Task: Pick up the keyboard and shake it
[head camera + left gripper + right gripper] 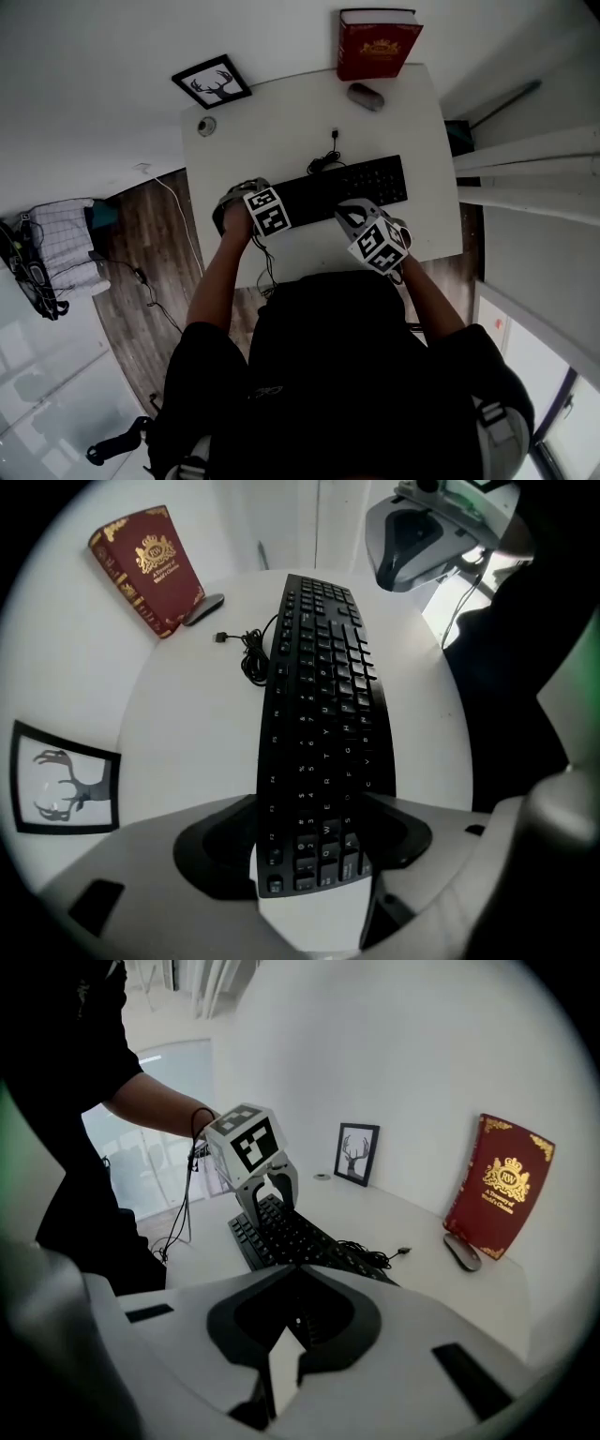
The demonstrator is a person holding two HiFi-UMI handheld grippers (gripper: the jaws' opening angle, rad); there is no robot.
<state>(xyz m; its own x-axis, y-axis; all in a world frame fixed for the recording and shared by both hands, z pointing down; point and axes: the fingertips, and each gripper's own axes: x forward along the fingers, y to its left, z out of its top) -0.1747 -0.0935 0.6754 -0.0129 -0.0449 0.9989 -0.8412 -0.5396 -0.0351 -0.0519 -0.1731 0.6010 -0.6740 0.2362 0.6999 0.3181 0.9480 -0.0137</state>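
A black keyboard (347,187) lies flat on the white table (422,122), its cord (248,653) coiled behind it. My left gripper (232,202) is at the keyboard's left end. In the left gripper view the keyboard (323,686) runs away from my left gripper (314,832), and its near end sits between the wide-spread jaws. My right gripper (349,216) hovers over the keyboard's front edge right of the middle. In the right gripper view my right gripper (292,1279) is shut and empty, with the keyboard (300,1241) beyond it.
A red book (377,45) stands at the table's far edge with a grey mouse (366,96) in front of it. A framed deer picture (212,82) and a small round object (205,126) are at the far left corner. Cables trail on the wood floor to the left.
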